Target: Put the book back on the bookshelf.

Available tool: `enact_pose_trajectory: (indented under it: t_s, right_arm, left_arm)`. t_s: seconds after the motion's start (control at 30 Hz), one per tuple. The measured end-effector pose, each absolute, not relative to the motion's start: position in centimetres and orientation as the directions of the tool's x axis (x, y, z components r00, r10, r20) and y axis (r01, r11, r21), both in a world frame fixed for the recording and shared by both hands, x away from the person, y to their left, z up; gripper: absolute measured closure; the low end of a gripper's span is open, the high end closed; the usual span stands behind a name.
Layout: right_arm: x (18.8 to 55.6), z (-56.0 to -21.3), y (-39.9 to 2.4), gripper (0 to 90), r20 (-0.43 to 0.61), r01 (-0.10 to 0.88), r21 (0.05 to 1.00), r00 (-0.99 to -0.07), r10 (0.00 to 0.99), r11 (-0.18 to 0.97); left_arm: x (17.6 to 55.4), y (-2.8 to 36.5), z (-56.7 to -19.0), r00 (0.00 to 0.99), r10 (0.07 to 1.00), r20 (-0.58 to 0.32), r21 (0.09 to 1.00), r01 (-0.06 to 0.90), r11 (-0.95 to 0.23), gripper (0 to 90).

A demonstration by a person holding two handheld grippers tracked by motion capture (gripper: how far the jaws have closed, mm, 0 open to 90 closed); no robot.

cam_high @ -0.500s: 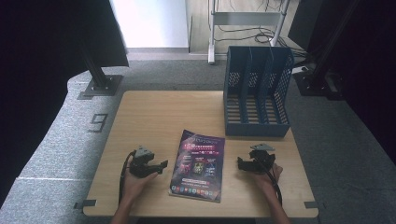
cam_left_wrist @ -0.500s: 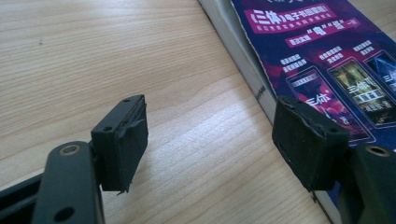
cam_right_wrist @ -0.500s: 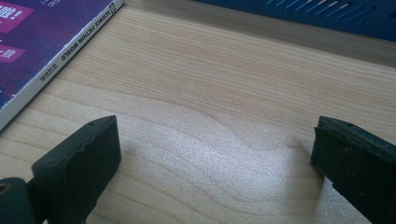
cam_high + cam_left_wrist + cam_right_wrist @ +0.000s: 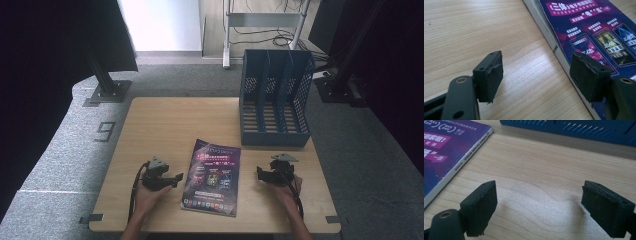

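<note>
Purple-covered and glossy, the magazine (image 4: 212, 176) lies flat on the wooden table (image 4: 165, 125), near the front edge and roughly midway between the two grippers, its cover facing up with pink banners and a row of small pictures printed on it. In the left gripper view the magazine's long page edge runs diagonally just beside the right-hand jaw, and the cover (image 4: 599, 37) fills the upper right corner. The left gripper (image 4: 172, 178) sits low over the table just to the left of the magazine, held in the person's left hand (image 4: 147, 192), whose forearm comes in from the bottom edge; its jaws point toward the magazine and stand wide apart, with only bare wood between them. The right gripper (image 4: 260, 175) is on the other side, near the magazine's right edge but apart from it, gripped by the right hand (image 4: 286, 187) with the forearm angling up from the lower right; its jaws also stand wide apart over empty tabletop. In the right gripper view the magazine's spine, with small lettering along it, lies off to the left. Beyond the right gripper, at the table's far right corner, stands a blue three-slot file holder (image 4: 275, 100) with perforated sides, its open slots facing the person.
</note>
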State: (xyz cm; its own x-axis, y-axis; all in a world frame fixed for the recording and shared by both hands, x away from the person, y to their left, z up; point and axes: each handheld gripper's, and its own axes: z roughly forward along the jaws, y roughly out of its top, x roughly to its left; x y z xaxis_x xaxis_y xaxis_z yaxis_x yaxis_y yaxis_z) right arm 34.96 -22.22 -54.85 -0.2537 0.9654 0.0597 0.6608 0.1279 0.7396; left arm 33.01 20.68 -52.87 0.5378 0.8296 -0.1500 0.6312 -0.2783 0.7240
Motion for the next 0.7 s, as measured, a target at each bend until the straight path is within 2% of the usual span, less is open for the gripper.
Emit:
enact_pose_trajectory:
  t_s: [0.7]
  right_arm:
    - [34.82,-54.57,-21.67,15.2,0.078,0.647,0.753,-0.269,0.96,0.12]
  left_arm:
    - [33.01,20.53,-52.83,0.541,0.828,-0.148,0.723,0.631,-0.283,27.1]
